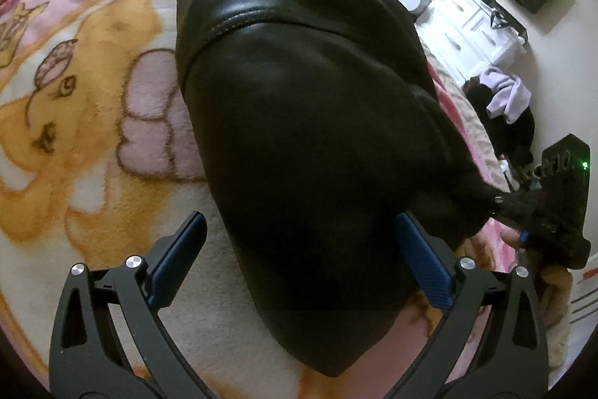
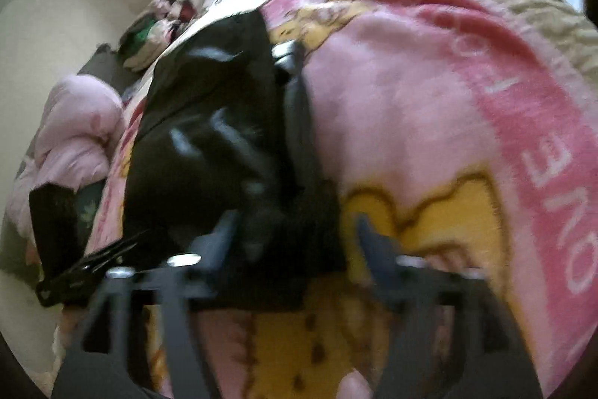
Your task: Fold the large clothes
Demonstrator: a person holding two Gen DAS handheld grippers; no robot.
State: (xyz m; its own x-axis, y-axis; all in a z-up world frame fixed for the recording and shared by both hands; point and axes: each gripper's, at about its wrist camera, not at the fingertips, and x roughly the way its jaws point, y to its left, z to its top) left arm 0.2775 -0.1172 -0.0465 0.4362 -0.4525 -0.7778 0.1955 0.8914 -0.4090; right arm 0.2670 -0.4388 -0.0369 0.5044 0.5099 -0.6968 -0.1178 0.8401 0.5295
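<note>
A bed is covered by a fluffy fleece blanket (image 1: 93, 122) in cream, pink and orange with a cartoon print. A black shiny leather garment (image 1: 306, 107) lies directly on the blanket, beside the printed orange figure. Its fold shows one stitched seam.

The black jacket (image 1: 299, 100) between the left tool's (image 1: 299, 268) blue pads looks like smooth, glossy leather with a stitched seam. The blanket (image 1: 93, 107) beneath it is fuzzy, matt fleece. The tool's arms are matt black plastic with shiny metal pins. The right tool (image 2: 295, 242) is blurred.
</note>
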